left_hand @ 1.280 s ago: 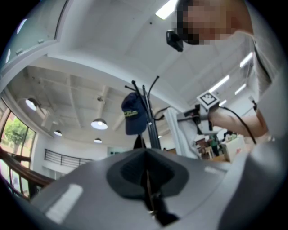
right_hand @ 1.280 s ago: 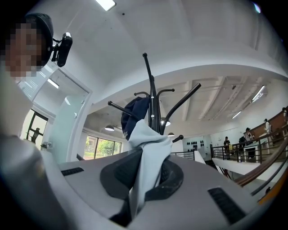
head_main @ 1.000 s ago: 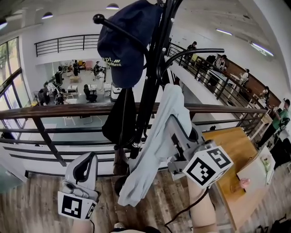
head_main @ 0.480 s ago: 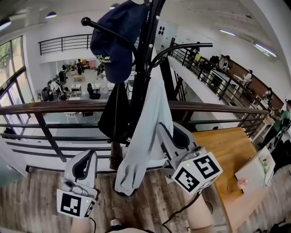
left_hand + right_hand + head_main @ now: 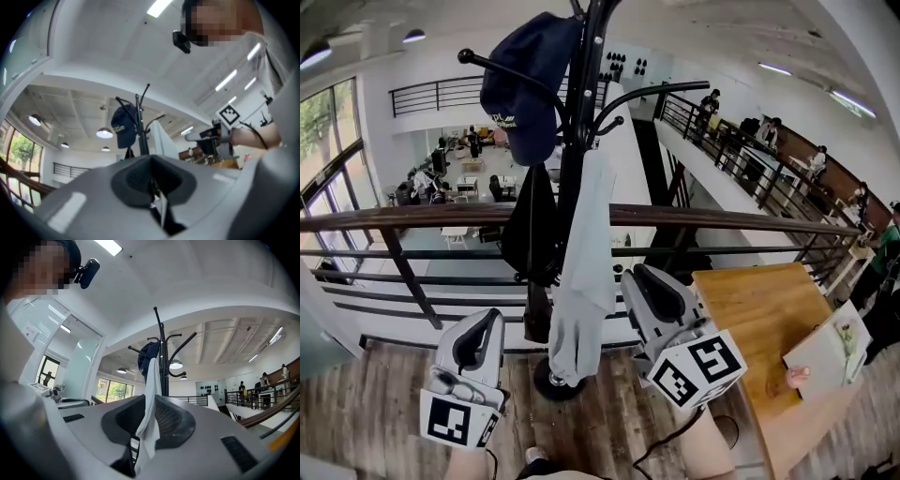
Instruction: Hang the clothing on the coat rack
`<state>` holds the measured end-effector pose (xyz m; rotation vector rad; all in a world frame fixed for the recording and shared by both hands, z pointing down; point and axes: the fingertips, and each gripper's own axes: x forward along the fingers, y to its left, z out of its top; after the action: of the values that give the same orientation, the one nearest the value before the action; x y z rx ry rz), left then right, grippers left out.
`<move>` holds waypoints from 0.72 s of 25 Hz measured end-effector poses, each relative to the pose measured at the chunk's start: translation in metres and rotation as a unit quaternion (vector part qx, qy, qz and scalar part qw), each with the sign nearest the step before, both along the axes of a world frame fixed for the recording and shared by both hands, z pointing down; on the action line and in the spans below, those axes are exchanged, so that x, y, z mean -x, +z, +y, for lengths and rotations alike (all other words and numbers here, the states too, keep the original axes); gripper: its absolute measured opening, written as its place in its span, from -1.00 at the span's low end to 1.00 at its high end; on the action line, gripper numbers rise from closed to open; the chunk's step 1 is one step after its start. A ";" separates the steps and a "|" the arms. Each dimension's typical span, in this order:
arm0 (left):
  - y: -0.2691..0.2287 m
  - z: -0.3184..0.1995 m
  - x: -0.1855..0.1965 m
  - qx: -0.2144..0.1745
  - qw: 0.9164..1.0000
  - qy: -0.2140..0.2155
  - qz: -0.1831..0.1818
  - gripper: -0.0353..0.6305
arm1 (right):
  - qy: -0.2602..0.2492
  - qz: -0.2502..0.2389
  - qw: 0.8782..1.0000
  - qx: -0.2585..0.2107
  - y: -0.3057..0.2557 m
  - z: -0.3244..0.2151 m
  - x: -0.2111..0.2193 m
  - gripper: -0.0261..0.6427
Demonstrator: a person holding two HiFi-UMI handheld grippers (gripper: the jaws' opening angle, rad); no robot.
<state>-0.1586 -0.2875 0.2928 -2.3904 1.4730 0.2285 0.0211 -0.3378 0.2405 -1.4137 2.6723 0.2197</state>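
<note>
Right claw (image 5: pixel 645 279) has dropped back off the long pale grey garment (image 5: pixel 581 281), which hangs on the black metal coat rack (image 5: pixel 574 141). Its jaws are parted, released. Left claw (image 5: pixel 487 321) is clenched on nothing.

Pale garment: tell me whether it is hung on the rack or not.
Hung. The pale garment drapes straight down from a curved hook on the coat rack, its lower end hanging free.
</note>
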 end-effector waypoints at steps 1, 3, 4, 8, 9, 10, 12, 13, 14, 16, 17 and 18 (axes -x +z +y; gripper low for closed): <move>-0.001 0.003 -0.003 0.000 1.000 -0.001 0.000 -0.88 | 0.001 -0.001 1.000 0.002 0.002 0.003 -0.003 -0.74; -0.001 0.010 -0.008 0.000 1.000 -0.003 -0.002 -0.88 | 0.004 -0.003 1.000 0.006 0.007 0.009 -0.011 -0.75; -0.001 0.013 -0.010 0.000 1.000 -0.003 -0.002 -0.88 | 0.007 -0.004 1.000 0.007 0.009 0.012 -0.015 -0.77; -0.002 0.026 -0.019 0.000 1.000 -0.006 -0.003 -0.88 | 0.022 0.004 1.000 0.008 0.021 0.025 -0.029 -0.92; -0.002 0.029 -0.022 -0.001 1.000 -0.006 -0.004 -0.88 | 0.023 0.005 1.000 0.009 0.023 0.029 -0.031 -0.92; -0.003 0.033 -0.024 -0.001 1.000 -0.007 -0.005 -0.88 | 0.023 0.004 1.000 0.011 0.026 0.033 -0.034 -0.92; -0.003 0.039 -0.028 -0.001 1.000 -0.008 -0.006 -0.88 | 0.023 0.003 1.000 0.015 0.031 0.040 -0.040 -0.92; -0.003 0.042 -0.029 -0.001 1.000 -0.010 -0.007 -0.88 | 0.024 0.003 1.000 0.015 0.033 0.043 -0.042 -0.92; -0.004 0.045 -0.031 -0.001 1.000 -0.011 -0.008 -0.88 | 0.026 0.004 1.000 0.014 0.034 0.046 -0.045 -0.92; -0.005 0.050 -0.035 -0.001 1.000 -0.012 -0.009 -0.88 | 0.032 0.005 0.999 0.011 0.037 0.052 -0.051 -0.92; -0.005 0.052 -0.037 -0.001 1.000 -0.013 -0.009 -0.88 | 0.036 0.005 0.999 0.010 0.039 0.056 -0.054 -0.92; -0.005 0.055 -0.039 -0.002 1.000 -0.013 -0.009 -0.88 | 0.040 0.005 0.999 0.009 0.040 0.059 -0.058 -0.92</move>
<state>-0.1199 -0.2326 0.2875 -2.3632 1.4930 0.2024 0.0787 -0.2788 0.2804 -1.5302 2.6344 0.2096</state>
